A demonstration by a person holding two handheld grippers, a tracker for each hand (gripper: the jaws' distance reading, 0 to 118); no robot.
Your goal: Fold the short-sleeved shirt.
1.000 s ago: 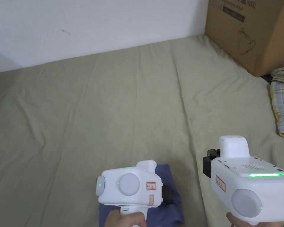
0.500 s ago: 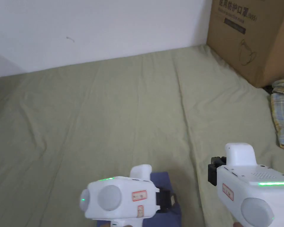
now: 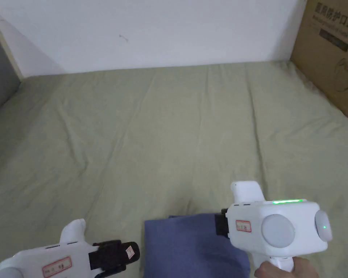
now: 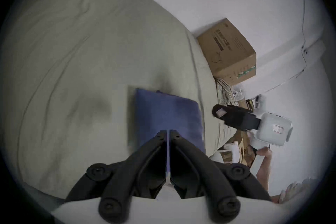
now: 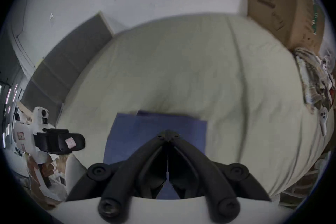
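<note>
- Since the blue shirt (image 3: 191, 246) already lies as a small flat square, the folding step looks almost done, or all done.
- It rests on the bed (image 3: 162, 137), at the near edge, a bit right of the middle.
- The green sheet around it is bare, with soft wrinkles.
- The left gripper (image 3: 128, 253) is just left of the shirt, not touching it, and points to the right.
- In the left gripper view its jaws sit together, with only a thin slit between them and nothing held.
- The right gripper (image 4: 218, 112) is at the shirt's right side, near its far right corner.
- Seen from the head view, the white body of this gripper hides its tip, so I cannot tell if it touches the cloth.
- In the right gripper view its jaws are pressed together too, and no cloth is pinched in them.
- A brown box (image 3: 332, 54) stands at the far right corner of the bed, well apart from the shirt.
- A checked cloth (image 5: 312, 78) lies on the right side, near the box.
- I think the next move is small: check that the edges line up and pat down any bump.
- A thin strip of blue peeks out past the far edge in the right gripper view, so that layer may need a little tuck.
- To do one more fold, a gripper would have to open first and take hold of an edge.
- Pushing too hard could slide the square and undo the neat fold.
</note>
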